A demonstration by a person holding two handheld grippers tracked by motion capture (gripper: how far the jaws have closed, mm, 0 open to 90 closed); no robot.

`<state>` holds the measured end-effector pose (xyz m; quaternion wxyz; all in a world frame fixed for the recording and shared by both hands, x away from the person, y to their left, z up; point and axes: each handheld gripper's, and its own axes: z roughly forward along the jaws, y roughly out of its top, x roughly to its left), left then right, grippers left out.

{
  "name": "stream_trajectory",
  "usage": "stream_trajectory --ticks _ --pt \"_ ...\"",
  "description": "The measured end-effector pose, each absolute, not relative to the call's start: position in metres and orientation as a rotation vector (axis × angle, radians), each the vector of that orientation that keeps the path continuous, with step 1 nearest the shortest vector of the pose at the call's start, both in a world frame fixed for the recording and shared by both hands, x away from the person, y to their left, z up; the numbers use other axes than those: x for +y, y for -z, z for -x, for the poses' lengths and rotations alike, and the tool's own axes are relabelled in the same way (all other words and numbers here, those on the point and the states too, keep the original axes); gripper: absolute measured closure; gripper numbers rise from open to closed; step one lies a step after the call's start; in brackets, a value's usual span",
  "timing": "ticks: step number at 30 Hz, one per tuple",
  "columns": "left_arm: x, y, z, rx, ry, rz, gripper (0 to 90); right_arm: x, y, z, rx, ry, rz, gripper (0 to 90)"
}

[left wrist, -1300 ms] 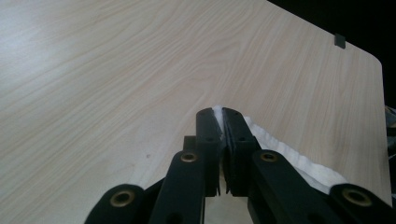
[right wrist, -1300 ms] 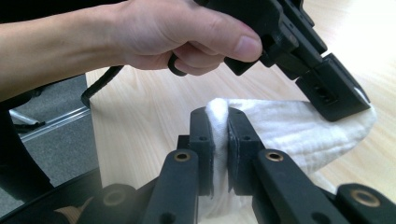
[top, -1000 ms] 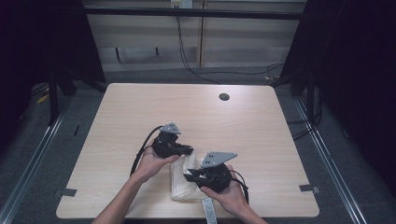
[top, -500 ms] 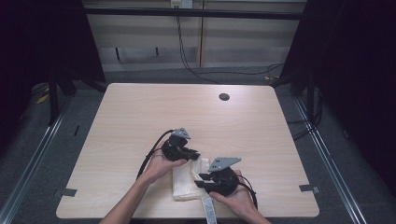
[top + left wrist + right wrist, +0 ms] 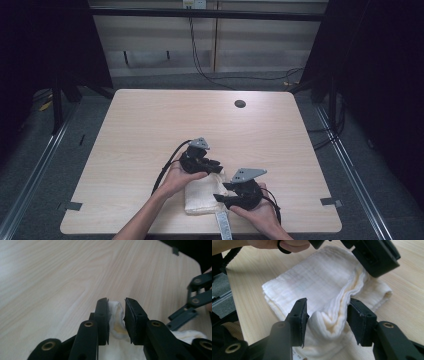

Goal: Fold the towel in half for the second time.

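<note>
A folded white cloth [image 5: 202,197] lies on the wooden table [image 5: 150,125] near its front edge. My left gripper [image 5: 217,167] is at the cloth's far corner. In the left gripper view its jaws [image 5: 116,302] have just been opening; a fold of cloth [image 5: 116,322] stands loosely between them. My right gripper [image 5: 220,198] is at the near right edge. Its jaws [image 5: 327,303] have also just been opening and stand wide around a raised ridge of cloth [image 5: 312,282], with the pads not pressing on it.
A dark round hole [image 5: 240,104] sits in the table's far right part. Tape marks [image 5: 73,205] [image 5: 331,202] lie on the floor by the front corners. A white printed strip [image 5: 223,227] hangs at the front edge. Cables trail from both grippers.
Both hands have shifted slightly right and sunk toward the table, and the cloth has settled flat. Both pairs of jaws have opened off the cloth.
</note>
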<state>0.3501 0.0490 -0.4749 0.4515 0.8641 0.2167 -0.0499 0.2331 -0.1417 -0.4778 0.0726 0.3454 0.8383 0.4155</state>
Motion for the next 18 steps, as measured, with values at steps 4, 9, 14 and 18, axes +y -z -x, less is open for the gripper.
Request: stream_trajectory --ticks 4,9,14,18 --pt "0.05 0.471 -0.35 0.531 0.112 -2.131 67.9 -0.148 0.477 -0.237 2.506 -1.22 -1.049 50.1" --pt "0.054 0.464 -0.349 0.525 0.063 -2.102 62.2 -0.155 0.476 -0.24 2.482 -1.232 -1.06 49.6" --pt "0.058 0.458 -0.35 0.518 0.048 -2.106 60.7 -0.162 0.476 -0.246 2.464 -1.214 -1.08 51.1" --pt "0.06 0.456 -0.346 0.522 -0.008 -2.134 56.5 -0.174 0.468 -0.252 2.427 -1.241 -1.09 55.0"
